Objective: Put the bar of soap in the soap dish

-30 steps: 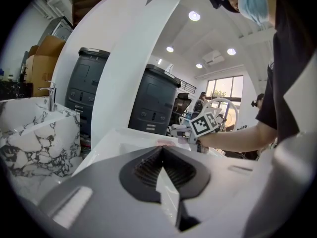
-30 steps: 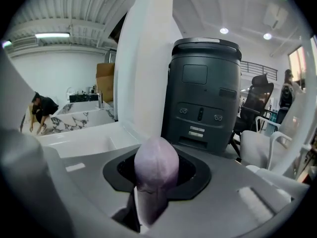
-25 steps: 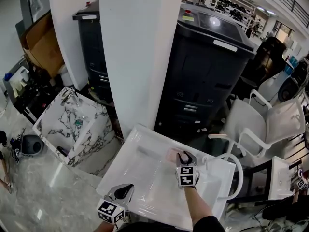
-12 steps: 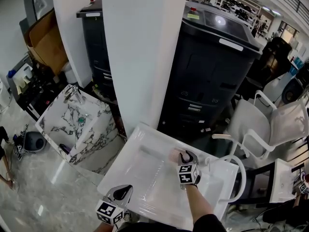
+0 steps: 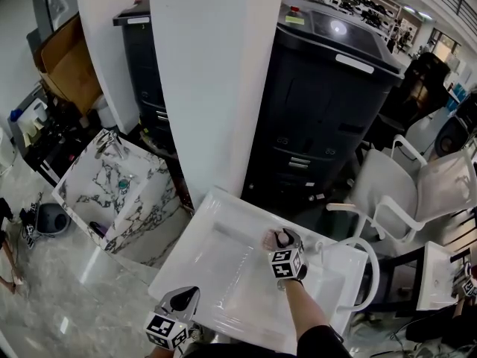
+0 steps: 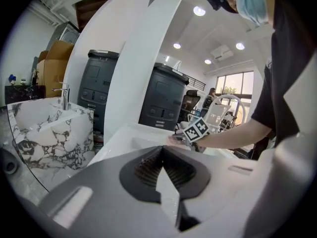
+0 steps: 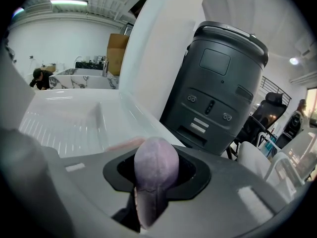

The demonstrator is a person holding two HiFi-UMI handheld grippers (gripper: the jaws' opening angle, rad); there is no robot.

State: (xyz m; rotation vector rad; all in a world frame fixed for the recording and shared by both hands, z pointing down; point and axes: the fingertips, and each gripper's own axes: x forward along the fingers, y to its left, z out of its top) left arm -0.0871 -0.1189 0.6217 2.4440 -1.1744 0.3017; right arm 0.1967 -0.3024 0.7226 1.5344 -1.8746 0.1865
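In the right gripper view, my right gripper (image 7: 156,177) is shut on a mauve oval bar of soap (image 7: 156,165), which stands on end between the jaws. Just beyond the bar, a flat pink soap dish (image 7: 125,144) lies on the back rim of the white sink (image 7: 64,123). The head view shows the right gripper (image 5: 282,239) at that rim, right beside the pink dish (image 5: 268,239). My left gripper (image 5: 177,312) hangs at the sink's near left corner. In its own view the left gripper (image 6: 162,155) has its jaws together with nothing between them.
A white pillar (image 5: 209,73) and a large black machine (image 5: 328,103) stand directly behind the sink. A marble basin with a tap (image 5: 112,185) sits lower left. White chairs (image 5: 417,192) and a curved white pipe (image 5: 367,267) are on the right.
My right gripper has sunk a little with the soap, toward the pink dish on the sink's back rim. The left gripper has stayed where it was.
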